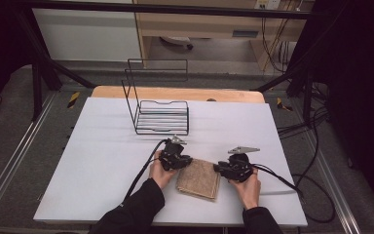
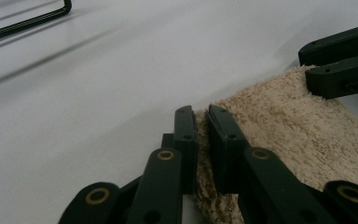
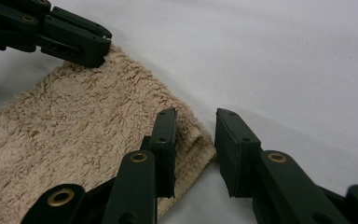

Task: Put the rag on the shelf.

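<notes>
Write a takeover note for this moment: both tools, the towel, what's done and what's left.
Left tool: shut on the towel's far left corner.
Right tool: jaws apart around the far right corner, not yet pinching.
Towel: folded, flat on the table near the front edge. Wire rack stands empty behind it.
Done: left grip.
Left: probably close the right tool, then lift.

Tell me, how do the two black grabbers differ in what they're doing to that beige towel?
The left gripper has its jaws nearly together, pinching a corner of the folded towel between its pads. The right gripper has a clear gap between its jaws; the towel's corner sits in that gap, not yet pinched. Both are black, hand-held, and set at the towel's far corners on the white table.
</notes>
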